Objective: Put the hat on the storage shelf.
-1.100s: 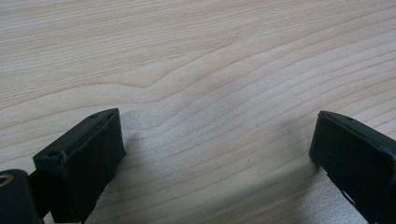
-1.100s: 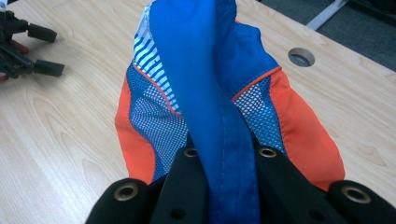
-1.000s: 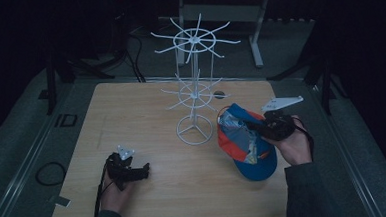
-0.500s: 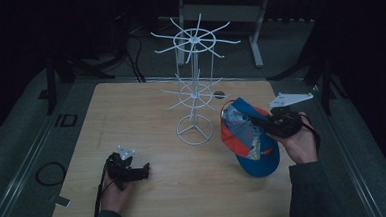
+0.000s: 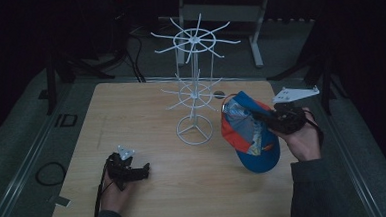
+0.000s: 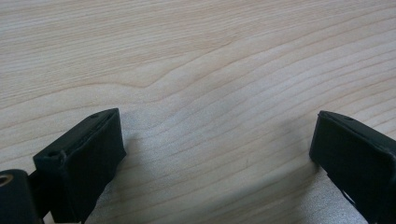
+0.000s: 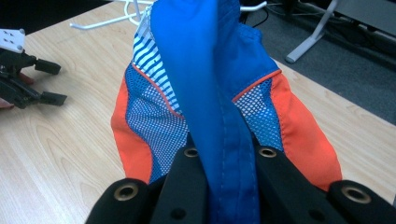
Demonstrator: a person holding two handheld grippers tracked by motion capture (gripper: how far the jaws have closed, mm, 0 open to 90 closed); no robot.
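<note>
Clamping a fold of the blue-and-orange cap (image 7: 219,93), the right gripper (image 5: 274,120) holds it off the desk (image 5: 146,106), probably for hanging on the white wire rack (image 5: 194,96) just left. The left gripper (image 5: 136,171) idles on the near left, fingers (image 6: 84,154) spread, grasping nothing.

- Light wood-grain table (image 5: 131,116) stood at centre, with rounded corners.
- Floor (image 5: 18,147) around it was grey carpet; a metal rail (image 5: 28,162) ran along the table's left side.
- Room was dim; the far background was nearly black.
- A grey desk frame (image 5: 257,35) stood beyond the table's far edge.
- Dark cables (image 5: 132,46) lay on the floor behind.
</note>
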